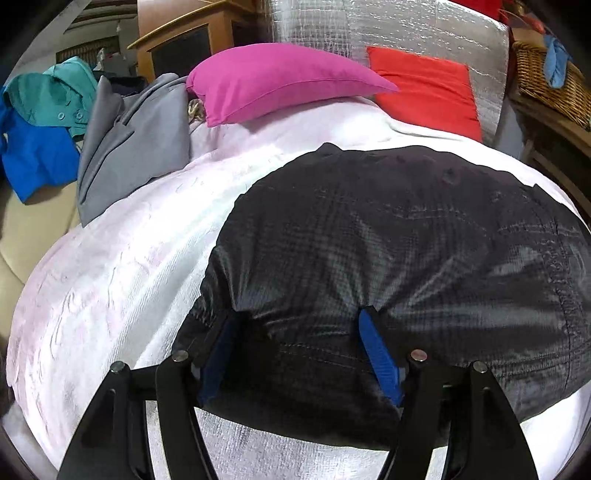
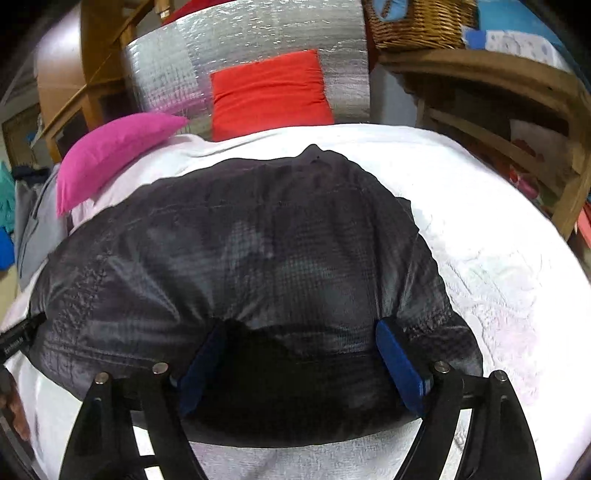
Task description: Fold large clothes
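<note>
A black quilted jacket lies bunched into a thick bundle on a white bed cover. In the left wrist view my left gripper stands wide at the jacket's near left edge. A thick fold fills the gap between its blue pads, and creases fan out from both tips. In the right wrist view my right gripper holds the jacket the same way at its near right edge, jaws wide and blue pads pressed into the fabric. The cloth hides part of each left-hand pad.
A pink pillow and a red cushion lie at the bed's far end against a silver foil panel. Grey, teal and blue clothes are piled at the left. A wicker basket sits on wooden shelves at the right.
</note>
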